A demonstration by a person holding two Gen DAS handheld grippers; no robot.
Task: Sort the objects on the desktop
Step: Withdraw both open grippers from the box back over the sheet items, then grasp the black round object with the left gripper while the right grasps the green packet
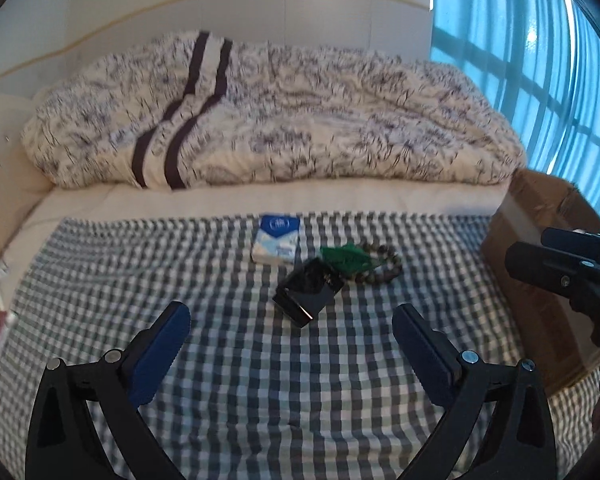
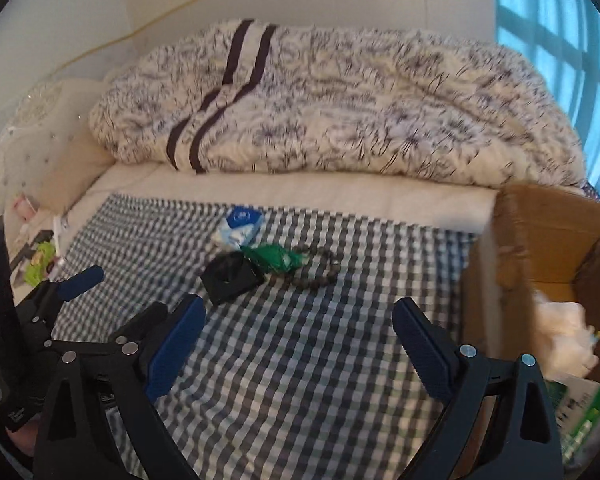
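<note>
On the checked cloth [image 1: 260, 360] lie a blue-and-white tissue pack [image 1: 276, 238], a black box [image 1: 306, 294], a green wrapper [image 1: 346, 260] and a brown bead bracelet [image 1: 384, 266], close together. My left gripper [image 1: 292, 320] stands open just short of the black box, nothing between its fingers. From the right wrist the same cluster shows: tissue pack [image 2: 240, 226], black box [image 2: 232, 280], green wrapper [image 2: 274, 258], bracelet [image 2: 320, 268]. My right gripper [image 2: 300, 320] is open and empty, nearer the cloth's front, with the left gripper [image 2: 112, 296] beside it.
An open cardboard box [image 2: 540, 240] stands at the cloth's right edge, holding white crumpled paper [image 2: 568, 332] and a green-white packet [image 2: 580, 408]. A patterned duvet [image 1: 280, 120] is heaped behind. Small items [image 2: 40, 260] lie off the cloth at left. Blue curtain [image 1: 540, 60] at right.
</note>
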